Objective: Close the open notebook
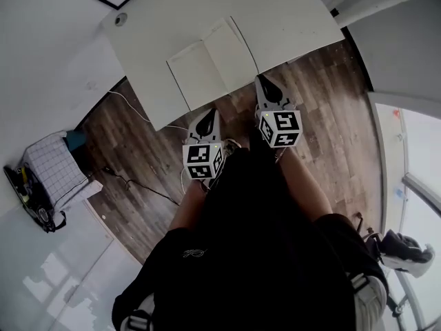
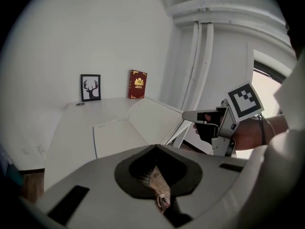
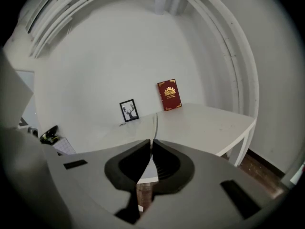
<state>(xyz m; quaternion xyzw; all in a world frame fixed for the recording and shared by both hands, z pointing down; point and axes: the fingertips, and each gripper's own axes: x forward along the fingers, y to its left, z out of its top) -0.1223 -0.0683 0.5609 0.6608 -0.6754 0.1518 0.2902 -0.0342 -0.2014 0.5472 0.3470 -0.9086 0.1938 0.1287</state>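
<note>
An open white notebook [image 1: 207, 67] lies near the front edge of the white table [image 1: 289, 19]. My right gripper [image 1: 264, 81] is shut on the near corner of its right cover. In the left gripper view that cover [image 2: 153, 118] stands tilted up off the table, with the right gripper [image 2: 191, 116] at its edge, while the left page [image 2: 118, 136] lies flat. In the right gripper view the cover [image 3: 154, 125] shows edge-on between the pads. My left gripper [image 1: 207, 119] hangs in front of the table over the floor, shut and holding nothing.
A red book [image 2: 137, 84] and a framed deer picture [image 2: 90, 87] stand against the wall at the table's back. A small round disc [image 1: 120, 19] lies near the picture. A checked cloth bundle [image 1: 52, 167] and a cable [image 1: 141, 185] are on the wooden floor at left.
</note>
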